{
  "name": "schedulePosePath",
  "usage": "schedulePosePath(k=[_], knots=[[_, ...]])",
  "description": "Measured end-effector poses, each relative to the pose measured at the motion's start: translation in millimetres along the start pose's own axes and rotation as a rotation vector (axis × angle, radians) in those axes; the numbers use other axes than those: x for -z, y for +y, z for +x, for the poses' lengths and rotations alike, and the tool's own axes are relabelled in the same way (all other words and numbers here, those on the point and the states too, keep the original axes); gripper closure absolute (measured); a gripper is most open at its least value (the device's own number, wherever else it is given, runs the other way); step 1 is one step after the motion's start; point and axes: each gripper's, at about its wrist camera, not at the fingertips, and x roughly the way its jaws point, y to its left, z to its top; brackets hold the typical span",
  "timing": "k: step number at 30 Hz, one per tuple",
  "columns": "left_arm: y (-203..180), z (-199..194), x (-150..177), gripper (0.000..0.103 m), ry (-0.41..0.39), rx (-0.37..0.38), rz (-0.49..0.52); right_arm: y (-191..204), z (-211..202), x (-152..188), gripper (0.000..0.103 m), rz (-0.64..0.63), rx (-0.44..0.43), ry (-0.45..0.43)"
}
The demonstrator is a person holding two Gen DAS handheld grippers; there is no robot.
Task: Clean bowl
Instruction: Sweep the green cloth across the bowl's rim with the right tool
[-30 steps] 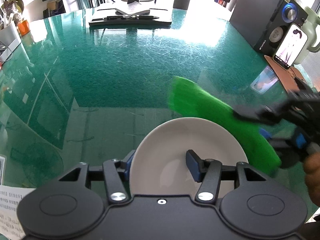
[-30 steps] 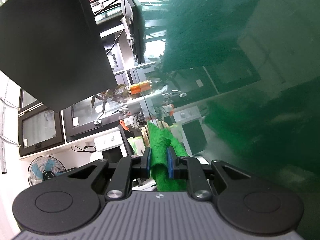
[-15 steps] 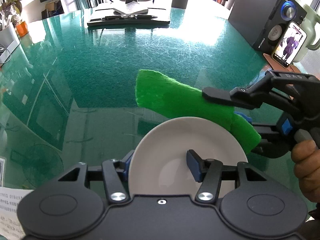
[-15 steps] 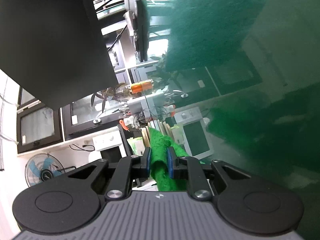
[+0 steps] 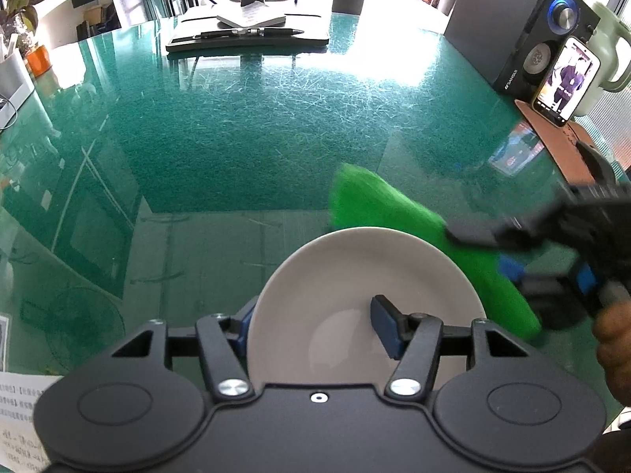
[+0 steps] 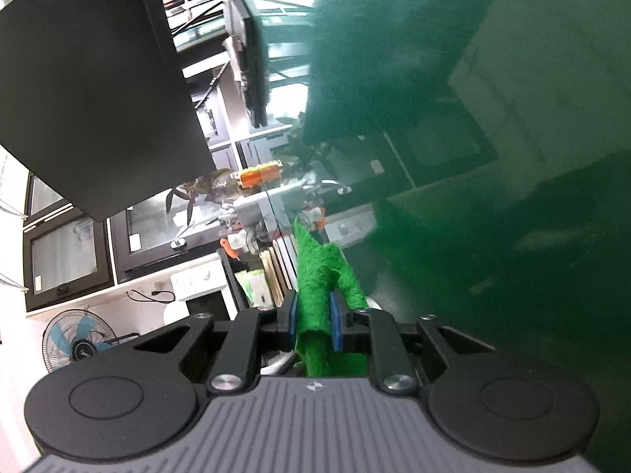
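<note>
I am holding a hand-held gripper in each hand over a glossy green counter. My left hand-held gripper is pointing steeply down at a white bowl that is sitting close to the near edge of the counter. Its jaws are straddling the bowl's near rim, one blue finger inside the bowl and the other outside on the left. The jaws have just been opening a little with the rim between them, and I cannot tell whether the pads are pressing on it.

My right hand-held gripper is clamping a bright green cloth between its narrow-set blue pads. In the left wrist view this gripper is coming in from the right, blurred, with the cloth stretching from it along the far right side of the bowl. Part of my hand is showing at the right edge.

Farther back on the counter a black tray with a pen is lying, and at the right a dark speaker is standing beside a propped phone with a lit screen.
</note>
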Motion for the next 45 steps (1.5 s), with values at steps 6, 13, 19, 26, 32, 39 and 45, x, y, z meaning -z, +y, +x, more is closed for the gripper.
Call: schedulePosePath(k=[6,13,19,26,32,39,45], knots=[[-0.1,-0.3,0.2,0.046,0.000,-0.002,-0.006,14.5,20.0,-4.5,0.085,-0.028,-0.050,0.027],[0.6,-0.4,-1.3,0.046,0.005,-0.001,-0.005,13.3,20.2,-1.6,0.085,-0.010,-0.067,0.039],[0.4,0.2,-2.1,0.046,0.007,-0.002,-0.005,14.9,19.7,-2.4,0.085,-0.011,-0.067,0.041],[0.8,1.0,-3.1,0.046,0.012,-0.002,0.000,12.7,18.1,-2.3,0.085,-0.004,-0.071,0.039],[0.9,1.6,-3.8,0.045,0.013,-0.003,0.000,11.3,17.3,-0.1,0.085,0.002,-0.080,0.033],[-0.2,2.2,-3.4,0.044,0.014,-0.006,-0.001,9.5,15.4,1.6,0.085,0.007,-0.082,0.029],[-1.0,1.7,-2.3,0.044,0.011,-0.008,-0.004,9.5,16.5,2.1,0.085,0.007,-0.079,0.032]])
